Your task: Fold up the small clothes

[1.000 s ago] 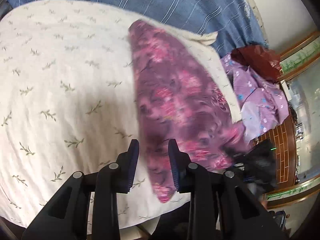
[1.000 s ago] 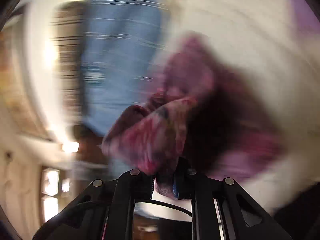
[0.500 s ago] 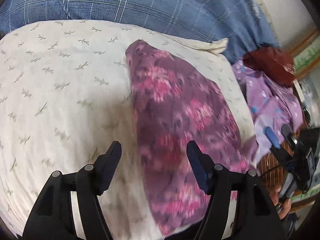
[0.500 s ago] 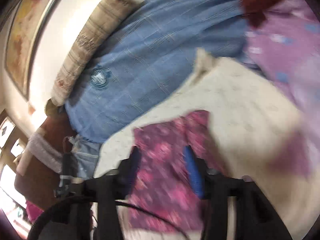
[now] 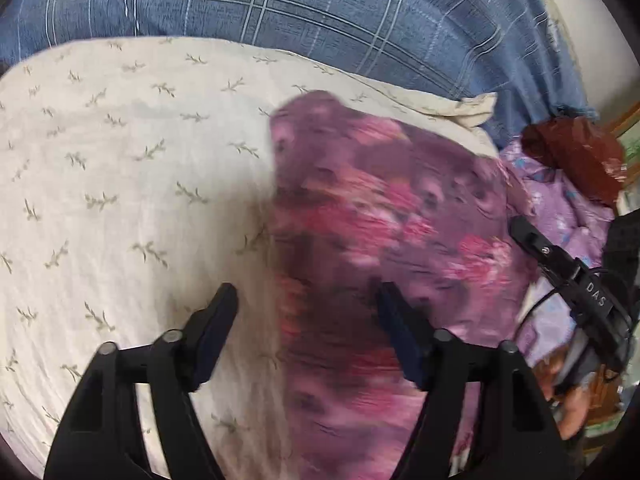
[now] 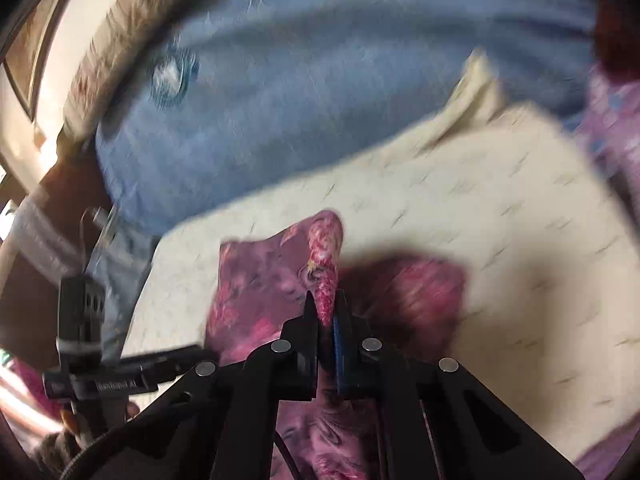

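Purple floral garment (image 5: 384, 248) is spread on the cream leaf-print pillow (image 5: 132, 184), toward its right half in the left wrist view. The pillow is backed by blue plaid bedding (image 5: 320, 20).

Left gripper (image 5: 308, 304) is held above the garment's near-left edge with jaws wide and opening. Cloth and pillow are seen below the gap; no pad contact is seen. Frame is motion-blurred here.

Right gripper (image 6: 326, 304) is clamped, jaws closing on a raised fold of the same garment (image 6: 324, 264). The fold is pinched between the pads and pulled up into a ridge; the rest of the cloth is draped to either side on the pillow (image 6: 520, 216).

In the right wrist view, blue bedding (image 6: 320, 80) is seen beyond the pillow; the left gripper's body is visible at lower left.

Beyond the pillow's right edge, a lilac printed cloth (image 5: 560, 208) and a dark red bag (image 5: 576, 152) are seen, lying just beside each other.
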`<state>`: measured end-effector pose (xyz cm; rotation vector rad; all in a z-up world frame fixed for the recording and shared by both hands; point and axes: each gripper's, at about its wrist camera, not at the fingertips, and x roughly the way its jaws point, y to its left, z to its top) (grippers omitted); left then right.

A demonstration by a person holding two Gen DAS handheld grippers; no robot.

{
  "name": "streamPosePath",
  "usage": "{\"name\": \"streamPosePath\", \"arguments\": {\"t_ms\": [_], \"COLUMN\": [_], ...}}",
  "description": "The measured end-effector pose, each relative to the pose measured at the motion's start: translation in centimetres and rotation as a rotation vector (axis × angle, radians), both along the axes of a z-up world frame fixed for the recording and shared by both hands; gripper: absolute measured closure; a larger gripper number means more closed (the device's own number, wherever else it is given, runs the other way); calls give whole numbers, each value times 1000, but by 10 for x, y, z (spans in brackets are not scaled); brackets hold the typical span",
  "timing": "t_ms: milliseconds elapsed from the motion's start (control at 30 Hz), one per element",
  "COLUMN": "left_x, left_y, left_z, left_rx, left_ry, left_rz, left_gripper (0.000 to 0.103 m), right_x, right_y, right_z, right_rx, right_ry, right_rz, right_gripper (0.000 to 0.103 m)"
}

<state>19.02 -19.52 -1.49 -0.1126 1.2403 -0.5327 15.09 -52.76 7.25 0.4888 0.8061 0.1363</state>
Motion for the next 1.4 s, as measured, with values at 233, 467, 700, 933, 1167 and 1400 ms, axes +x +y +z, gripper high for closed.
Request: {"name": "streamPosePath", "arguments": {"t_ms": [233,467,700,933,1167,1400], "left_x": [0,-64,-100,-59,-37,-39], "left_y": [-14,21,12,32,21,-10], "left_z": [-13,19,-2,5,-19,-14], "left_rx": [78,23,151,-7,-101,-106], "left_ry": [7,-68,-102,22,147,110], "left_rz": [-16,-42,-114,-43,-17,-62], "left_gripper": [27,27,27,25,14,41], "right_x": [31,-53,-87,-81,-42,-10], "right_y": [-16,-1,16,-33,-50,-31], "right_z": [-51,-20,-36,-26,-87,-87], "right_rx": [-18,103,-37,240,491,322], "right_ry": [166,144,162,86,90,133], "right_rz": [-84,1,-27,-31,81,183], "right_gripper": [93,54,80,40,33,56]}}
